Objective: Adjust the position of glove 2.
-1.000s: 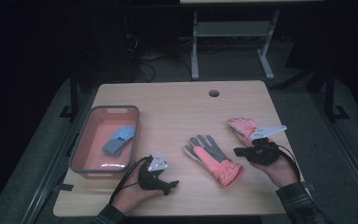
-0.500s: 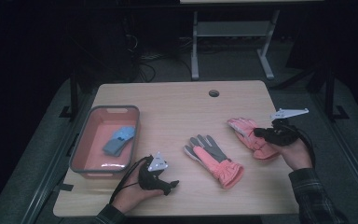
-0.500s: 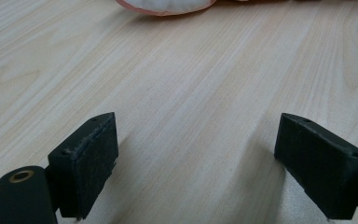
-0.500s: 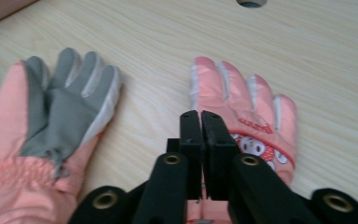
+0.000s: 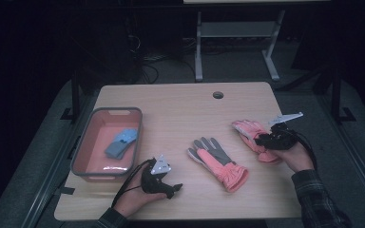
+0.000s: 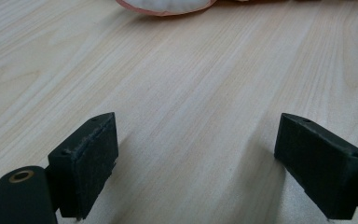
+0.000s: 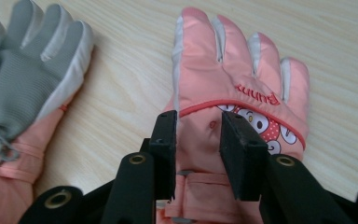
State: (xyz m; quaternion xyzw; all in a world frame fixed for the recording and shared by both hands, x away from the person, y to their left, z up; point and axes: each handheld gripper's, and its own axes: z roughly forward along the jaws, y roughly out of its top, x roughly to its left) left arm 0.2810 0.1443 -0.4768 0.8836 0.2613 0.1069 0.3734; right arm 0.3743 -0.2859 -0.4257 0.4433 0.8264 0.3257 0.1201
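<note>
The puffy pink winter glove with the bunny picture lies flat right under the right gripper, fingers pointing away from it. Its jaws have just been opening, half wide, with glove cloth between them. The left gripper waits wide open, far off. Beside that one, the pink plastic tub holds a folded blue cloth

the desk is pale wood-grain laminate, smooth with a soft sheen. the pink glove looks like slick, faintly shiny nylon cloth with a printed patch; the second glove shows a grey ribbed, matt knit-like palm. the jaws carry matt black, slightly rough pads. the tray looks like smooth plastic.
</note>
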